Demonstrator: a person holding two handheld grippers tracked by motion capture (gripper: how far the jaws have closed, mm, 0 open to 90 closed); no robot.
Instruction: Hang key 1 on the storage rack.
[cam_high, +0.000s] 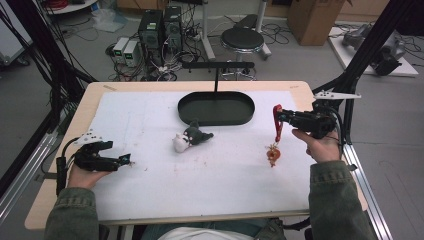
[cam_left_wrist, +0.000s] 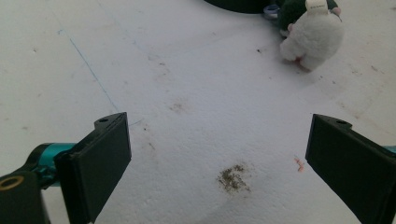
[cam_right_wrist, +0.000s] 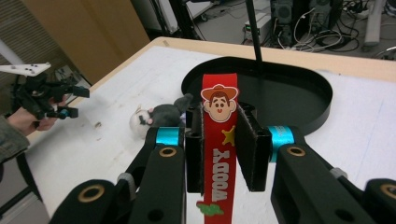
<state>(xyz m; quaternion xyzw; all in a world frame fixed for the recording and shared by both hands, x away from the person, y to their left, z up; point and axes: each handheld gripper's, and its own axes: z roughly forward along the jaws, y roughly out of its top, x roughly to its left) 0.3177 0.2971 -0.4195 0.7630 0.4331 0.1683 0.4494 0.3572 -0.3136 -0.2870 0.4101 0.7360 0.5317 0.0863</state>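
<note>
Red strap (cam_right_wrist: 219, 154): clamped in the right gripper (cam_high: 278, 116), lifted, its charm (cam_high: 273, 154) dangling just above the table.
Left gripper (cam_high: 125, 160): jaws apart, idle.
Done: pickup.
Left: probably hanging it on the stand (cam_high: 217, 65) over the black tray (cam_high: 216, 108).

Two forearms in olive-green sleeves enter from the bottom corners of the high view, each hand holding a black gripper. The left hand (cam_high: 82, 175) sits at the lower left of the frame, palm up under the left gripper (cam_high: 127, 159), which points toward the right, low over the surface. Its jaws stand wide apart with nothing between them. The right hand (cam_high: 320, 147) is at the middle right, raised, with its right gripper (cam_high: 276, 117) pointing toward the left. Its jaws are closed, pinching a red strap (cam_right_wrist: 219, 149) that hangs straight down.
</note>
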